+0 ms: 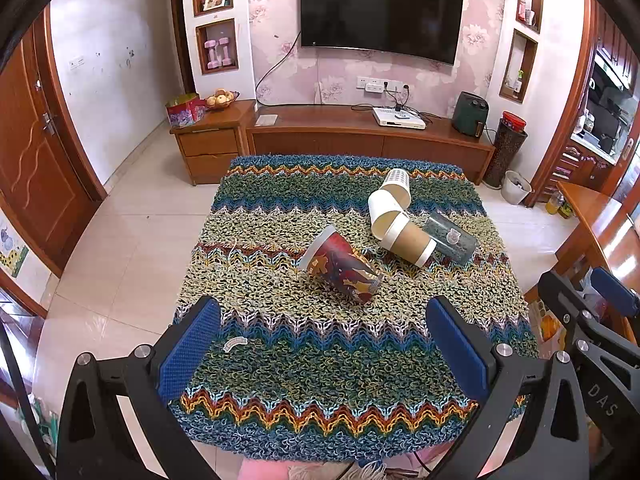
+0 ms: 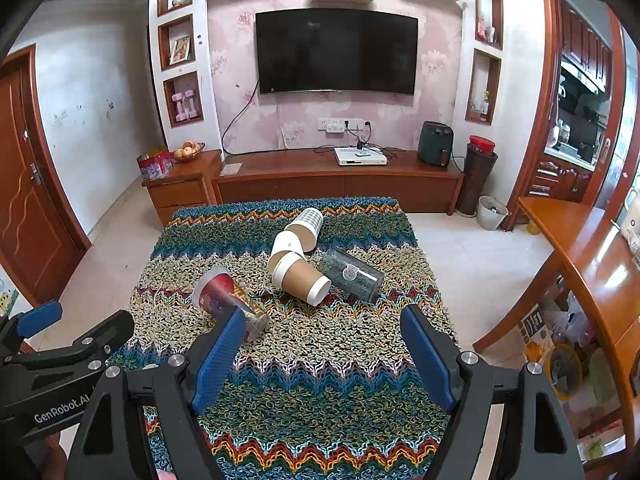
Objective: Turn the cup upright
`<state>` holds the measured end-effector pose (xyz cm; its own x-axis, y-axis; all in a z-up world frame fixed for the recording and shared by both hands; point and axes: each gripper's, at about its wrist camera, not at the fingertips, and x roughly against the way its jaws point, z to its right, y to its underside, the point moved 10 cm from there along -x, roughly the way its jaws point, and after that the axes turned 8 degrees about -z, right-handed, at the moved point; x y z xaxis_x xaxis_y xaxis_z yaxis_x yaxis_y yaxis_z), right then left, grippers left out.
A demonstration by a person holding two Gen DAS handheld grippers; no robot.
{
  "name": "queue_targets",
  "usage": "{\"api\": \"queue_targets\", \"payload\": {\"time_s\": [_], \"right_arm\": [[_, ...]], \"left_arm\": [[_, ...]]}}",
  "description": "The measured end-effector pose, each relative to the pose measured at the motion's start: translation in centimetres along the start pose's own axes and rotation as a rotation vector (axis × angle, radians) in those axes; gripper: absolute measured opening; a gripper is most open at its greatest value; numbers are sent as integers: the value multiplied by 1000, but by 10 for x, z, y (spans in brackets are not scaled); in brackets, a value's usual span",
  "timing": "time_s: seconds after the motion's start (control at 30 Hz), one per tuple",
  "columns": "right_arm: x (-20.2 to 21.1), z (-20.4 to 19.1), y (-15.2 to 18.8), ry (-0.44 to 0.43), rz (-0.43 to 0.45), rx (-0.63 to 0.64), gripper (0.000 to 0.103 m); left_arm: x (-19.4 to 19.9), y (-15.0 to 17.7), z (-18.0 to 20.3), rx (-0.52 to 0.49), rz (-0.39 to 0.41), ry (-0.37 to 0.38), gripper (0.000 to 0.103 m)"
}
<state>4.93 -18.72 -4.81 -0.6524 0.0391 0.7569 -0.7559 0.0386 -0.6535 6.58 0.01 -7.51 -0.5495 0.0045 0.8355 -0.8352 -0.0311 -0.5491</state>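
Several cups lie on their sides on a table under a knitted zigzag cloth (image 1: 320,360). A red printed cup (image 1: 344,270) lies nearest. Behind it lie a brown cup with white bands (image 1: 410,240), a white cup (image 1: 384,210), a checked cup (image 1: 396,186) and a dark clear tumbler (image 1: 450,234). The same cups show in the right wrist view: red (image 2: 230,302), brown (image 2: 302,278), white (image 2: 286,246), checked (image 2: 306,226), tumbler (image 2: 352,274). My left gripper (image 1: 324,320) is open and empty, short of the red cup. My right gripper (image 2: 324,330) is open and empty, short of the brown cup.
A wooden TV cabinet (image 1: 360,136) and a wall TV (image 1: 380,14) stand beyond the table. A wooden side table (image 2: 580,248) stands to the right, with a door (image 1: 32,152) on the left. Tiled floor (image 1: 132,240) surrounds the table.
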Motion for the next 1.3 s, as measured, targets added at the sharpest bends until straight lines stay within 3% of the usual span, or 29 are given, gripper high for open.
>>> {"api": "queue_targets", "payload": {"time_s": [1.3], "right_arm": [[-9,-3,-3,0,-18,16,80]], "left_arm": [[-5,-4,3,-5,-2,10,102]]}}
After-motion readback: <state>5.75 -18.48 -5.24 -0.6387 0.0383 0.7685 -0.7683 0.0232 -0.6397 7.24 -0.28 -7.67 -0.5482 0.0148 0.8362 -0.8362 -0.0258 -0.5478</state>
